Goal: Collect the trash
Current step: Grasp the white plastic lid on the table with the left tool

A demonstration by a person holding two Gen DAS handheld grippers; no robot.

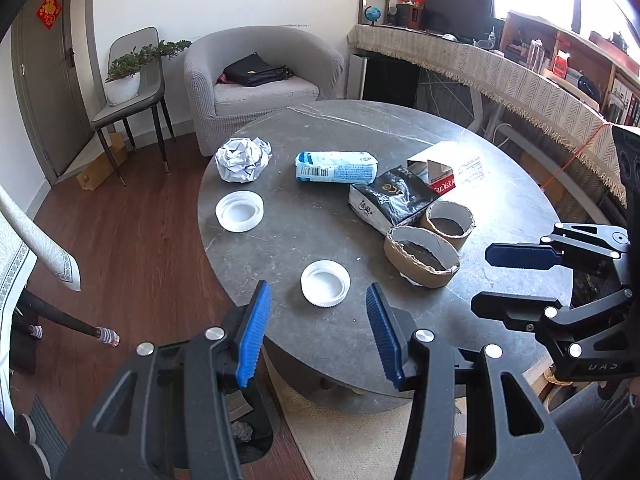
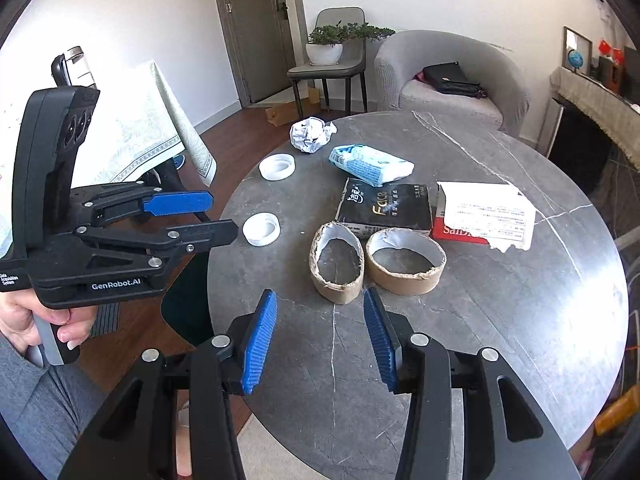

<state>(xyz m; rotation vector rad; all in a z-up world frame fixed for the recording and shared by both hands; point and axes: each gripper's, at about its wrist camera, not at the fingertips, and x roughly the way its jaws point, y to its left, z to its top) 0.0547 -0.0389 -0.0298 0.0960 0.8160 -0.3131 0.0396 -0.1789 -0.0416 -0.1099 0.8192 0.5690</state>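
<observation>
Black claw (image 2: 318,338) frames, ribbed blue pads (image 2: 260,340), silver rivets, white "GenRobot.AI" lettering.

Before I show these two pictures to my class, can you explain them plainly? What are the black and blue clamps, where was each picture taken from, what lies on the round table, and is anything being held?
No robot here: a person holds a two-finger clamp in each hand, with a camera on each looking along its fingers. One picture comes from the left gripper, the other from the right gripper. Each camera also catches the other clamp at the side. Both are open and hold nothing.

On the round grey table lies trash: a crumpled paper ball, two white lids, a blue-and-white packet, a black packet, two cardboard rings and a torn red-and-white box.
</observation>
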